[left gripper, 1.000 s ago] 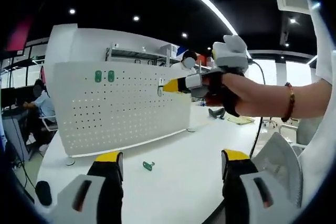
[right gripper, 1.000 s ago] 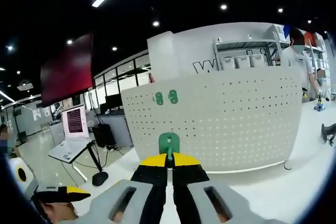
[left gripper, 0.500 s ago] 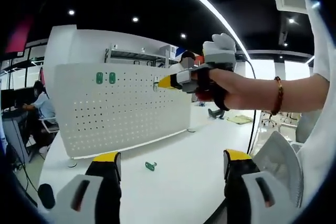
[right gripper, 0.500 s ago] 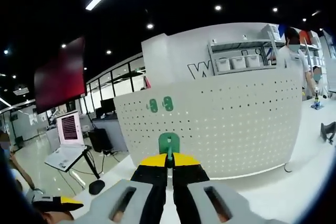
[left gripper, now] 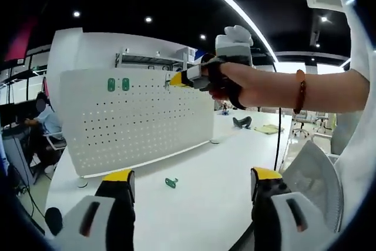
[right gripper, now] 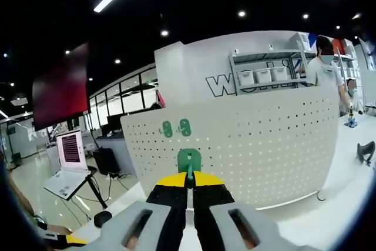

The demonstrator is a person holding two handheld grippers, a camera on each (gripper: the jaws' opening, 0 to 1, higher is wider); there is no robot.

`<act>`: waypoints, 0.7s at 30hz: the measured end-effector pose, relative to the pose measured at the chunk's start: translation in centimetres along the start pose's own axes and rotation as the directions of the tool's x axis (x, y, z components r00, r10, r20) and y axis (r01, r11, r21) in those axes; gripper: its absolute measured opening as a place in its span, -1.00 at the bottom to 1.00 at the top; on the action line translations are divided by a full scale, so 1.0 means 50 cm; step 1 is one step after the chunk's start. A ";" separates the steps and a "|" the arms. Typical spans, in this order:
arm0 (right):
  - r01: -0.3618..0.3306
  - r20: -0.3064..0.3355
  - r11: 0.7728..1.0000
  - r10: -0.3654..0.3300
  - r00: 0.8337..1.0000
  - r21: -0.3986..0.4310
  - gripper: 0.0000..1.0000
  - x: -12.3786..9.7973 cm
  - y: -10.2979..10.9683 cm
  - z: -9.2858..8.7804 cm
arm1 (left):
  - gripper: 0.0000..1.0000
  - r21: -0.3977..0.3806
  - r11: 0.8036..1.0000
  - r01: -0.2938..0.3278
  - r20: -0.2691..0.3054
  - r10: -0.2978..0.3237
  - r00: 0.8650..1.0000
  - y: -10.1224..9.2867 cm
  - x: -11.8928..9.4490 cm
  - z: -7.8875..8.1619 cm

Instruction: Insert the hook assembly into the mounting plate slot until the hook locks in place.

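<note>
A white perforated mounting plate (left gripper: 135, 119) stands upright on the white table (left gripper: 200, 204), with two green hooks (left gripper: 116, 84) fixed near its top left. One loose green hook (left gripper: 171, 182) lies on the table in front of it. My left gripper (left gripper: 192, 176) is open, low over the table. My right gripper (left gripper: 176, 79), held by a hand, hovers near the plate's top edge. In the right gripper view, my right gripper (right gripper: 189, 177) is shut on a green hook assembly (right gripper: 189, 160), facing the plate (right gripper: 258, 145) and the two mounted hooks (right gripper: 176, 127).
A person sits at a desk (left gripper: 44, 119) left of the plate. Another person (right gripper: 326, 69) stands behind it by shelves (right gripper: 261, 72). A laptop on a stand (right gripper: 69, 166) is at the left. A grey chair back (left gripper: 314, 174) is close at the right.
The hand has carried my right gripper with the hook up and to the left, closer to the plate's top. My left gripper has stayed open and low.
</note>
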State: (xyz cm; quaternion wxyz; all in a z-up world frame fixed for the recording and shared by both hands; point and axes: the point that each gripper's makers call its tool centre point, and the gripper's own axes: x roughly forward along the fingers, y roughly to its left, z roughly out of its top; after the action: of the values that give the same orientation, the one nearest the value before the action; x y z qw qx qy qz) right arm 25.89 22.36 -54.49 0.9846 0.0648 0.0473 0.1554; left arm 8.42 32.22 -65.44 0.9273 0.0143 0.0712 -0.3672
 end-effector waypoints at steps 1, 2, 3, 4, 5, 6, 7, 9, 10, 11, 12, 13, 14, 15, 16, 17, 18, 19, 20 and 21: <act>-0.001 -0.003 1.000 0.001 1.000 0.001 -0.98 0.003 0.002 0.000 | 0.67 0.000 1.000 0.001 0.001 -0.001 1.000 0.001 0.001 -0.002; -0.003 -0.002 1.000 0.003 1.000 0.003 -0.98 0.005 0.005 0.000 | 0.67 0.000 1.000 0.001 0.000 -0.001 1.000 0.003 0.002 -0.004; -0.002 0.000 1.000 0.002 1.000 0.001 -0.98 0.010 0.006 0.001 | 0.68 -0.001 1.000 0.002 -0.009 -0.002 1.000 0.004 0.003 -0.008; -0.001 -0.002 1.000 0.001 1.000 -0.003 -0.98 0.015 0.004 0.001 | 0.69 0.001 1.000 0.003 -0.017 -0.003 1.000 0.004 0.002 -0.011; 0.002 -0.004 1.000 -0.002 1.000 -0.004 -0.98 0.020 0.005 0.001 | 0.69 0.005 1.000 0.004 -0.018 -0.003 1.000 0.004 0.002 -0.011; 0.006 -0.002 1.000 -0.006 1.000 -0.005 -0.98 0.022 0.004 0.002 | 0.70 0.008 1.000 0.005 -0.018 -0.005 1.000 0.004 0.002 -0.012; 0.010 0.001 1.000 -0.010 1.000 -0.011 -0.98 0.024 0.004 0.004 | 0.70 0.007 1.000 0.007 -0.022 -0.007 1.000 0.004 0.002 -0.014; 0.016 0.000 1.000 -0.016 1.000 -0.012 -0.98 0.028 0.003 0.006 | 0.69 0.007 1.000 0.006 -0.024 -0.005 1.000 0.004 0.002 -0.015; 0.024 0.002 1.000 -0.024 1.000 -0.013 -0.98 0.030 0.004 0.008 | 0.69 0.007 1.000 0.007 -0.023 -0.007 1.000 0.004 0.002 -0.016; 0.031 0.003 0.999 -0.031 1.000 -0.014 -0.98 0.031 0.002 0.009 | 0.69 0.004 1.000 0.011 -0.025 -0.011 1.000 0.003 0.002 -0.018; 0.041 0.000 0.999 -0.041 0.999 -0.010 -0.98 0.034 0.000 0.008 | 0.69 0.003 1.000 0.014 -0.030 -0.014 0.999 0.003 0.003 -0.020; 0.045 -0.001 0.999 -0.045 0.999 -0.003 -0.98 0.035 -0.002 0.008 | 0.69 0.003 1.000 0.015 -0.035 -0.015 0.999 0.003 0.004 -0.022; 0.048 0.001 0.999 -0.048 0.999 0.004 -0.98 0.037 -0.002 0.008 | 0.69 0.004 1.000 0.016 -0.034 -0.016 0.999 0.003 0.004 -0.021; 0.050 0.003 0.999 -0.050 0.999 0.001 -0.98 0.041 -0.003 0.008 | 0.69 0.000 1.000 0.020 -0.024 -0.020 1.000 0.002 0.005 -0.019; 0.056 0.002 0.998 -0.056 0.998 -0.003 -0.98 0.043 -0.005 0.008 | 0.70 -0.013 1.000 0.026 -0.015 -0.027 1.000 0.002 0.007 -0.017; 0.062 0.002 0.998 -0.062 0.998 -0.005 -0.98 0.045 -0.007 0.008 | 0.71 -0.012 1.000 0.025 -0.018 -0.025 1.000 0.003 0.007 -0.018; 0.064 0.004 0.998 -0.064 0.998 -0.004 -0.98 0.046 -0.007 0.009 | 0.71 0.000 1.000 0.020 -0.023 -0.020 1.000 0.005 0.008 -0.018; 0.067 0.006 0.998 -0.067 0.998 -0.001 -0.98 0.048 -0.008 0.010 | 0.71 0.006 1.000 0.020 -0.028 -0.020 0.999 0.006 0.009 -0.019; 0.067 0.009 0.998 -0.067 0.998 0.002 -0.98 0.050 -0.010 0.012 | 0.71 0.007 1.000 0.023 -0.029 -0.022 0.999 0.006 0.009 -0.019; 0.067 0.013 0.998 -0.067 0.998 0.000 -0.98 0.054 -0.009 0.014 | 0.71 0.007 1.000 0.024 -0.026 -0.024 0.999 0.006 0.009 -0.019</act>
State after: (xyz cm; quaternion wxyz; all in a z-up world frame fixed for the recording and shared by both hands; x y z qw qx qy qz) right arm 28.68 22.70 -54.08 0.9895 0.0639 0.0428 0.1220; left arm 8.82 32.20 -66.43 0.9217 0.0218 0.0820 -0.3784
